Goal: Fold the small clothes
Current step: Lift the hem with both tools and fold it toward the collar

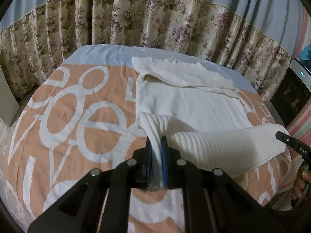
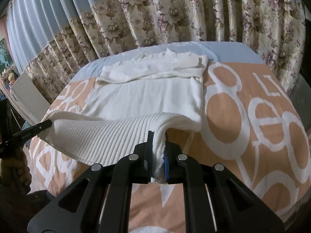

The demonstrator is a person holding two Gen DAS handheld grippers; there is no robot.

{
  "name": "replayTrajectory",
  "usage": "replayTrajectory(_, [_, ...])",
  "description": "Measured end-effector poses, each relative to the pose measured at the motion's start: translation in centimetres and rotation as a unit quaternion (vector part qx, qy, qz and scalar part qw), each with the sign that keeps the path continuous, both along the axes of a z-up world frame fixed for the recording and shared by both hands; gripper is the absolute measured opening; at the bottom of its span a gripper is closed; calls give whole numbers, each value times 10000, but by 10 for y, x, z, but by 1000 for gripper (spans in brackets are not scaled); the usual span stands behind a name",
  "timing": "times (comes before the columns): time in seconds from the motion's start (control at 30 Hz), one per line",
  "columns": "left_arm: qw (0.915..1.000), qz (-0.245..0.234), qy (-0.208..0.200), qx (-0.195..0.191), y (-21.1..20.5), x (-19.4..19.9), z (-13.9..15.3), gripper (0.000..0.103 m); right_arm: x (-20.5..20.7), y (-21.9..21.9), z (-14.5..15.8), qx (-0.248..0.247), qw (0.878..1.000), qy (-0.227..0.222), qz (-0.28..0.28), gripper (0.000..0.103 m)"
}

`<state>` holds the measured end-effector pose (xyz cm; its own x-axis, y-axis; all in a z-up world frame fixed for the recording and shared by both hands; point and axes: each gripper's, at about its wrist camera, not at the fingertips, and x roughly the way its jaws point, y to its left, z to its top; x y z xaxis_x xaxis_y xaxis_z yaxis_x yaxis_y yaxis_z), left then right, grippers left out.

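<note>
A white ribbed garment (image 1: 194, 101) lies on the bed, neck toward the curtain, with its sleeves folded across the chest. In the left wrist view my left gripper (image 1: 156, 140) is shut on the left corner of the hem, which is raised off the cover. In the right wrist view my right gripper (image 2: 158, 135) is shut on the other hem corner of the garment (image 2: 145, 95). The lifted hem hangs as a ribbed band between the two. Each view shows the other gripper at the band's far end: the right gripper (image 1: 284, 136) and the left gripper (image 2: 45, 125).
The bed cover (image 1: 64, 116) is peach with big white letters. A flowered curtain (image 1: 155, 19) hangs close behind the bed. A dark appliance (image 1: 291, 89) stands at the right, a white board (image 1: 7, 97) at the left. A person's hand (image 1: 301, 182) holds the right gripper's handle.
</note>
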<state>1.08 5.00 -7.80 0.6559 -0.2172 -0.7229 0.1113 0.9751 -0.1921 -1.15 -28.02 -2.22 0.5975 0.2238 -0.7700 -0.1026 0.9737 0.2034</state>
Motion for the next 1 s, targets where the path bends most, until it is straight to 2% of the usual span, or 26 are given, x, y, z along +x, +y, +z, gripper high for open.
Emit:
replayTrajectory(0.77, [9996,28,-160,210,-12,49,10,9,47,1,4,-561,9979,-220,-250,9])
replayTrajectory(1.0, [9995,43,-201,254,-13,55,11,9,58,8,8,-993,9940,-366,-270,9])
